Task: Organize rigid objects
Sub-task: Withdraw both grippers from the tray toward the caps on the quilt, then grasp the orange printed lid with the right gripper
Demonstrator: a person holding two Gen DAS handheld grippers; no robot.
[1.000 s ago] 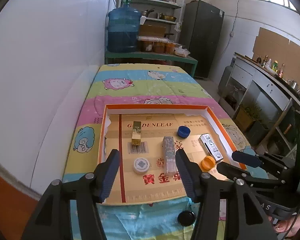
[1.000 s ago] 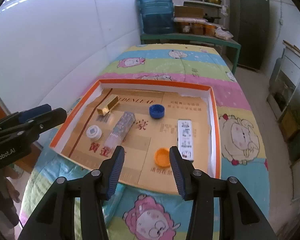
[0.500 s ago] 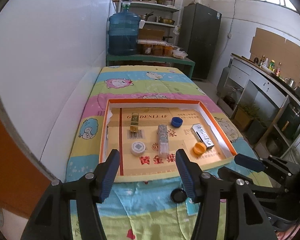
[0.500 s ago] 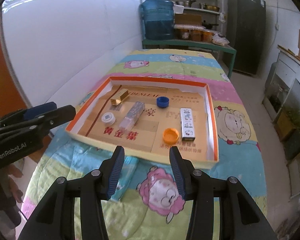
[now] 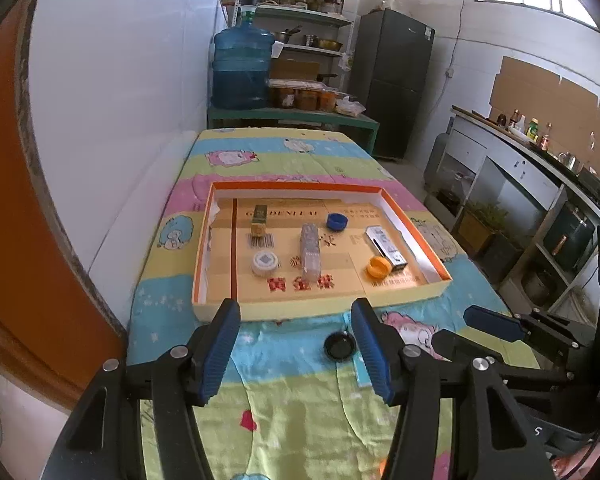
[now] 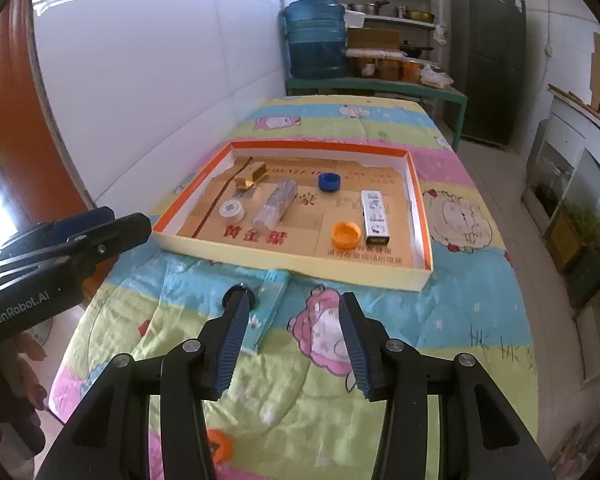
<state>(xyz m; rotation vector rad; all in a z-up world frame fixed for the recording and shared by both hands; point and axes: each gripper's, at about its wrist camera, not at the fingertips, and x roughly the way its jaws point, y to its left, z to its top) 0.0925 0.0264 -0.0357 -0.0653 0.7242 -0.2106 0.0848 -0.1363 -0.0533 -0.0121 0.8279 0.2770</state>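
Cap, black (image 5: 339, 345), lies just inside my left gripper's (image 5: 296, 350) right fingertip, nearer than the tray (image 5: 320, 311); both grippers gape empty, right gripper (image 6: 292, 342) included.

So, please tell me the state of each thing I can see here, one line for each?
Left tool: open, empty.
Right tool: open, empty.
Tray: lidless, on the blanket.
Clear bottle: lying flat in the tray.
Blue cap: open side up, in the tray.
Orange cap: open side up, in the tray.
Black cap: outside the tray, on the blanket.
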